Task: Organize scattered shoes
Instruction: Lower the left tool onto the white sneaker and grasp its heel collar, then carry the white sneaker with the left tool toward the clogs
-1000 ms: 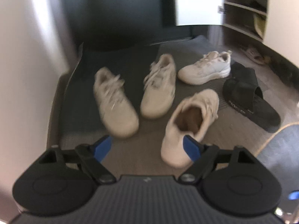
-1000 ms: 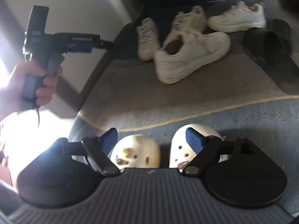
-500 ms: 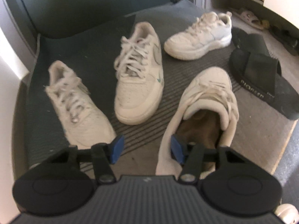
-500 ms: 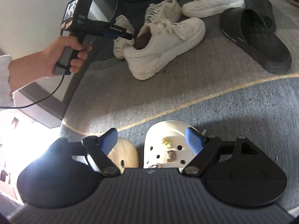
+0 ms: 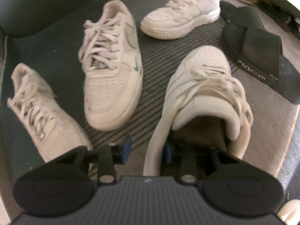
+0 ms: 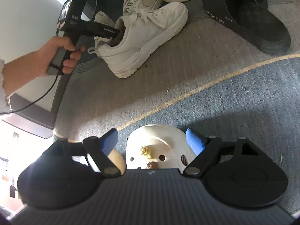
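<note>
The chunky white sneaker (image 5: pixel 202 97) lies on the floor mat (image 5: pixel 168 43), heel near, toe pointing far; it looks light, with a padded, yielding collar and a stiffer sole, so the collar wall is a sensible hold. The left gripper (image 5: pixel 147 150) straddles that left collar wall, one pad inside the opening, its jaws closing, not visibly pressing yet. The right gripper (image 6: pixel 151 140) stands wide over a cream clog (image 6: pixel 159 150), holding nothing.
</note>
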`<state>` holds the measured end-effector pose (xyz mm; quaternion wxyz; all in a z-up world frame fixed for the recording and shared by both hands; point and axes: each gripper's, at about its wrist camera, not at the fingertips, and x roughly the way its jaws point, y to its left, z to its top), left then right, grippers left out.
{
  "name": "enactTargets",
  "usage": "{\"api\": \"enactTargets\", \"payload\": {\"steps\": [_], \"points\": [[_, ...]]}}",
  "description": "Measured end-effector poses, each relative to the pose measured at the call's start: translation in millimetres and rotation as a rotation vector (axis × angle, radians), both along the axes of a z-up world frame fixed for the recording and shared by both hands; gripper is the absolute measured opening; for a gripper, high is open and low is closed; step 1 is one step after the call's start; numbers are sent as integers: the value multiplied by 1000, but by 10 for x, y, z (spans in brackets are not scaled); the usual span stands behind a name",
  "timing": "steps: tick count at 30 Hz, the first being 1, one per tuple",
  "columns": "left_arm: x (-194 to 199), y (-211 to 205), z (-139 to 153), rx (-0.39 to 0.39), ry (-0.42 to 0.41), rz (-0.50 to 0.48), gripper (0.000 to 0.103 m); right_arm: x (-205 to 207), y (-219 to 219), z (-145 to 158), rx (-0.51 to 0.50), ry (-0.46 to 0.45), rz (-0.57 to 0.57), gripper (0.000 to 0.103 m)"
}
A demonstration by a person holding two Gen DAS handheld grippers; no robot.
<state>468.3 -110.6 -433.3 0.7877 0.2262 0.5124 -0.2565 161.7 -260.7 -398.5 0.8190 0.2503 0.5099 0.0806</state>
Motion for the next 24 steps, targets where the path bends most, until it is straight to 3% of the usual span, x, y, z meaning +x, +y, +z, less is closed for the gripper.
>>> {"api": "enactTargets", "payload": {"steps": [1, 2, 5, 12, 24], "points": [[14, -13, -9, -5, 14, 2, 21, 16, -3, -15, 1, 5, -3, 82], [38, -38, -23, -14, 40, 11, 16, 30, -7, -27, 3, 11, -6, 82], [46, -79, -13, -16, 60, 62, 17, 73, -27, -63, 10, 22, -21, 82], [-112, -132, 223, -120, 147, 207, 15, 23, -148, 24, -7, 1, -77, 82], [-800, -704, 725, -273, 213, 367, 16, -310, -847, 401, -82, -91, -361, 82]]}}
